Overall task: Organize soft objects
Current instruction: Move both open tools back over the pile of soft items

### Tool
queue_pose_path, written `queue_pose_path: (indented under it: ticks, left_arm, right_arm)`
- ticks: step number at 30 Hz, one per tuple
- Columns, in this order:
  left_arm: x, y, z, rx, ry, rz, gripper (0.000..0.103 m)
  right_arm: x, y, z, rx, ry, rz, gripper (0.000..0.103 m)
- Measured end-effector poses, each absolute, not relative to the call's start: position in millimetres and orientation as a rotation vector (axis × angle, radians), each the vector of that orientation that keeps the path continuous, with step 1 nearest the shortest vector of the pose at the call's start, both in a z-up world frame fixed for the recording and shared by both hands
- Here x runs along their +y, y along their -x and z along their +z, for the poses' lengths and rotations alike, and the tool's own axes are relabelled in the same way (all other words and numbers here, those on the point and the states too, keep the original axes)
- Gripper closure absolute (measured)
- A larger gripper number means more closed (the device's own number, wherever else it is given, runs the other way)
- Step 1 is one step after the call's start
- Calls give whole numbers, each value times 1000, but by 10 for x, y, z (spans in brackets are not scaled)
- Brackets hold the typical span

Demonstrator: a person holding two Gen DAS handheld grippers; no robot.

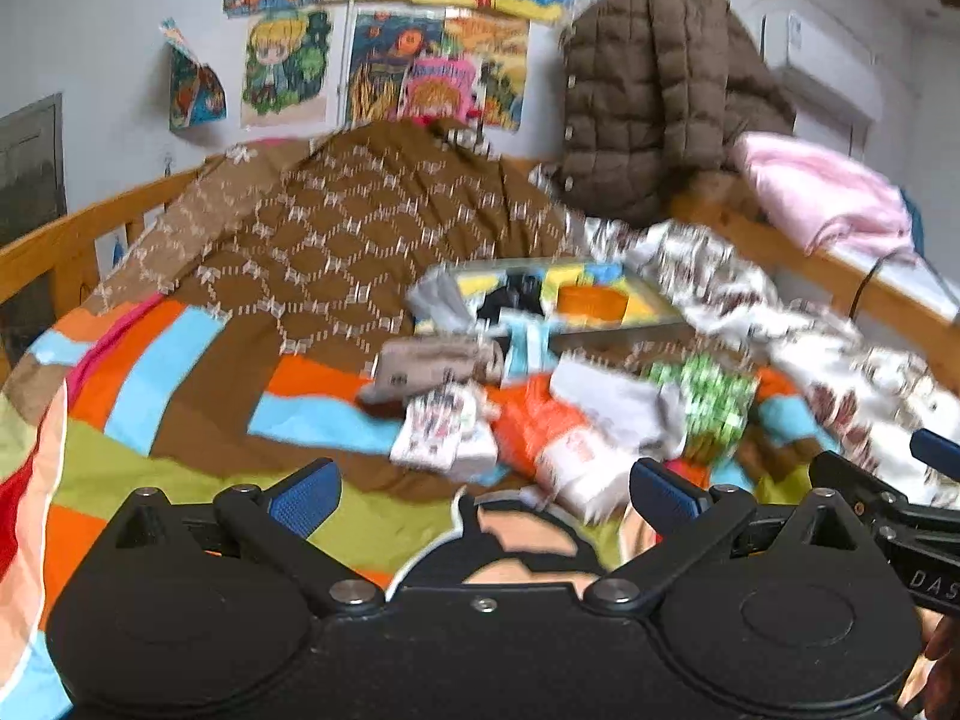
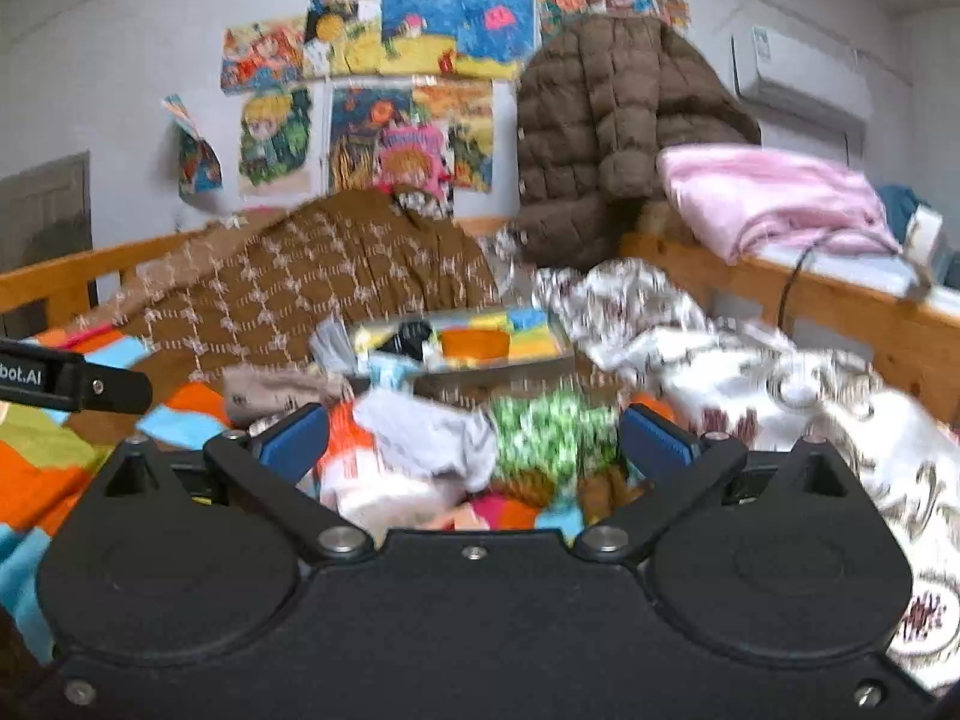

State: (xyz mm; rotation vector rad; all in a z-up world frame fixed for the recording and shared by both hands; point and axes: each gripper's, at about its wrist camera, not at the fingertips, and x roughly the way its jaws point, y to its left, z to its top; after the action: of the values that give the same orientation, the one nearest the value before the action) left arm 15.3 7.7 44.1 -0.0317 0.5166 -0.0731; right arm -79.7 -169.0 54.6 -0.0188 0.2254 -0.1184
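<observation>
Both claws hang spread wide and empty over a bed [image 1: 180,360]. The left claw [image 1: 486,495] looks across bare patchwork cover toward the pile of socks [image 1: 540,426], which lies just short of a shallow tray [image 1: 624,330]. The right claw [image 2: 474,441] sits closer, the green sock [image 2: 552,438] and a grey sock [image 2: 426,438] between its fingers [image 2: 654,441]. Only its view shows the pink blanket [image 2: 768,198] in full.

Left wrist view: low over the bed [image 1: 180,372], facing the wall of drawings [image 1: 384,30]; sock pile [image 1: 540,420] near, ahead right. Right wrist view: same heading, set further right, closer to the pile [image 2: 468,444]. Shared: pile, tray [image 2: 468,339], brown jacket [image 2: 600,132], bed rail. Each view catches the other claw's edge.
</observation>
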Motion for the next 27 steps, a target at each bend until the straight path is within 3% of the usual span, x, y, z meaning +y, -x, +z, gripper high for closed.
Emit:
queue_pose_path:
  ticks: [12,27]
  left_arm:
    - [69,-120,108,629,-7,-62,1]
    - [123,-134,-73,710,-23,5,1]
  right_arm:
    - [-1667,441,228,449,-24,-107,1]
    - [-1442,364,109,498,81,-58,1]
